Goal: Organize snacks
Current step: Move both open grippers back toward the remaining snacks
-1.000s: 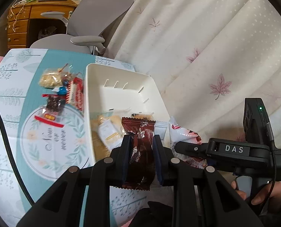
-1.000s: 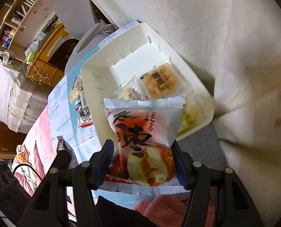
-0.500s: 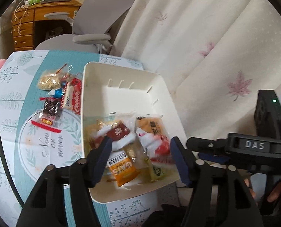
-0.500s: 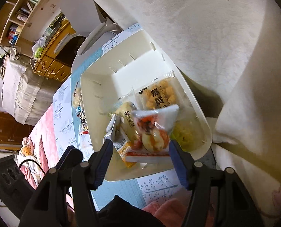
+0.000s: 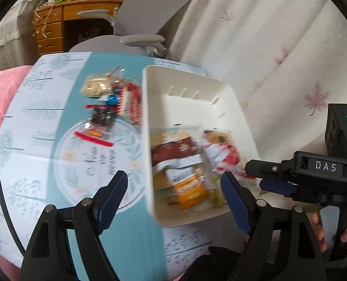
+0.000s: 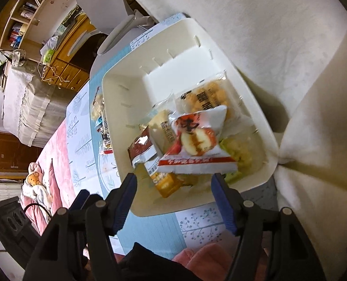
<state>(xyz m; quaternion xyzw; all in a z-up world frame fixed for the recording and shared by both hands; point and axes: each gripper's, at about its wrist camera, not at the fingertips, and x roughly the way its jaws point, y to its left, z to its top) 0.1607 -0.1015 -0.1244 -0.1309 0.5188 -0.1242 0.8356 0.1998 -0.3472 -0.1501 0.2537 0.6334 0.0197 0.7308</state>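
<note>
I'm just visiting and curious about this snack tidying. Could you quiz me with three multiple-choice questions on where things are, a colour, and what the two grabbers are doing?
1. Where does the white-and-red cake packet lie?
A. in the white bin
B. on the grey chair
C. in the right gripper

2. What colour are the pads on the fingers?
A. yellow
B. blue
C. green

3. What state are the left gripper and right gripper in?
A. both open, empty
B. both shut
C. left holds a packet

Answers: 1 A, it rests atop the packets inside; 2 B, blue strips line them; 3 A, the fingers stand wide apart with nothing between.
</note>
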